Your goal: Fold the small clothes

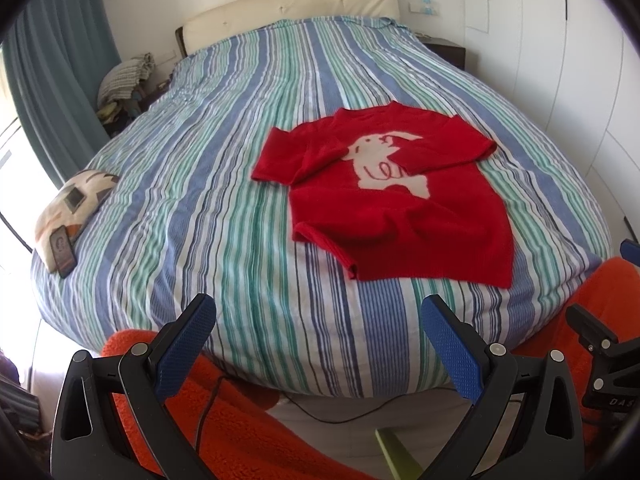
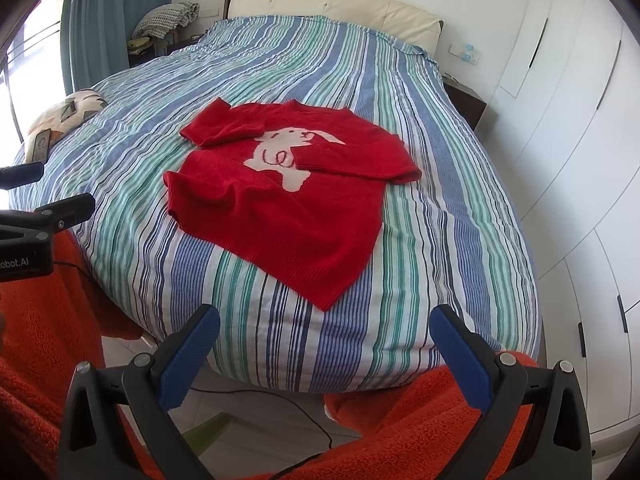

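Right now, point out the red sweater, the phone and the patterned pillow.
red sweater (image 2: 280,216): right wrist view, on the plain red body below the dog design.
phone (image 1: 63,251): left wrist view, on its dark screen.
patterned pillow (image 1: 86,184): left wrist view, on its cream top face.

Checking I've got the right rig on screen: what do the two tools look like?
Both match: the left tool and right tool each have a black plastic frame with silver round pins and two fingers faced with blue dimpled pads. White lettering ending "obot.AI" sits on the left one's body, seen from the right camera. Orange fleece sleeves show behind them.
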Demonstrator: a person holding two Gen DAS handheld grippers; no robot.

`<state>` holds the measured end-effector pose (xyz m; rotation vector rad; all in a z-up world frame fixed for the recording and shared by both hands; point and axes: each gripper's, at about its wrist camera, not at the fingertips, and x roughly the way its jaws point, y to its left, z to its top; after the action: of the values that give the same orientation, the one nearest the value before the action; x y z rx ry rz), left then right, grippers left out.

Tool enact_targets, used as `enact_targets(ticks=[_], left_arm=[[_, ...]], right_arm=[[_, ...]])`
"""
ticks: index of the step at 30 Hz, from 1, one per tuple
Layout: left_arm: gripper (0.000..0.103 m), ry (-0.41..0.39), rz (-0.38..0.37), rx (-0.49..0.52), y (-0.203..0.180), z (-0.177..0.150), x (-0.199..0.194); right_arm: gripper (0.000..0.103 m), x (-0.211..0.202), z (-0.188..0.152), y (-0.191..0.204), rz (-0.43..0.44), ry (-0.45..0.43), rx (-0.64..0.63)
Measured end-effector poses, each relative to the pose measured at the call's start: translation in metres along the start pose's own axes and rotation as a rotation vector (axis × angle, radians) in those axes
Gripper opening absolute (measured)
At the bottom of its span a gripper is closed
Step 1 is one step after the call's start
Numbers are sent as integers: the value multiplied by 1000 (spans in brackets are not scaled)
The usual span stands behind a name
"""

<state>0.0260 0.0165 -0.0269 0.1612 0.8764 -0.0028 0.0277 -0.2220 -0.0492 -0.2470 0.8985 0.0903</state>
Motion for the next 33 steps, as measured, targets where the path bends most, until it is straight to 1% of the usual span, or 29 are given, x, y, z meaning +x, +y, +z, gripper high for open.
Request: enact_targets(ticks=[3,5,8,11,13,15,16,17,19,21,22,24,25,26,27,28,29,30,32,33], left_arm=[[102,17,-5,-11,4,0,5],[102,38,-29,-55,15,-1,13],[102,77,-81,-156,42,-5,30],[102,106,-129,-232,66,-6,49],[102,112,-198,-258,75,0,66],[102,128,-301,-290,78,9,89],[102,136,-359,-309,78,15,102],[102,148,-399,-326,77,20,116],[102,184,-455,-356,71,28,146],[101,251,-488,-371,63,32,174],[98,286,-496,-373,58,33,185],[77,342,-483,-359,47,31,203],[46,372,-477,-344,42,28,210],[4,403,-476,-337,37,25,217],[6,420,-481,-341,36,21,220],[3,408,-477,-356,38,18,218],[3,395,-469,-367,43,15,213],[3,386,-481,-377,49,13,205],[3,363,-515,-387,66,8,183],[3,360,-520,-376,73,4,173]], right_arm=[[103,3,0,-1,6,8,5],[103,4,2,-4,21,5,25],[103,4,3,-18,22,-11,89],[103,7,3,-38,27,-32,149],[103,13,4,-54,52,-59,192],[103,30,5,-74,103,-65,256],[103,46,6,-83,139,-35,289],[103,65,6,-90,171,5,321],[103,101,4,-98,260,66,377],[103,134,2,-100,348,106,422],[102,150,-2,-99,386,134,447],[98,177,-8,-96,429,181,509],[95,190,-10,-92,467,203,534],[87,202,-14,-88,491,229,554],[76,211,-16,-83,514,258,556],[69,217,-15,-77,539,273,534],[36,217,-14,-75,547,271,506],[9,213,-12,-76,549,270,498],[9,194,-11,-90,590,238,543],[9,183,-11,-97,588,230,549]])
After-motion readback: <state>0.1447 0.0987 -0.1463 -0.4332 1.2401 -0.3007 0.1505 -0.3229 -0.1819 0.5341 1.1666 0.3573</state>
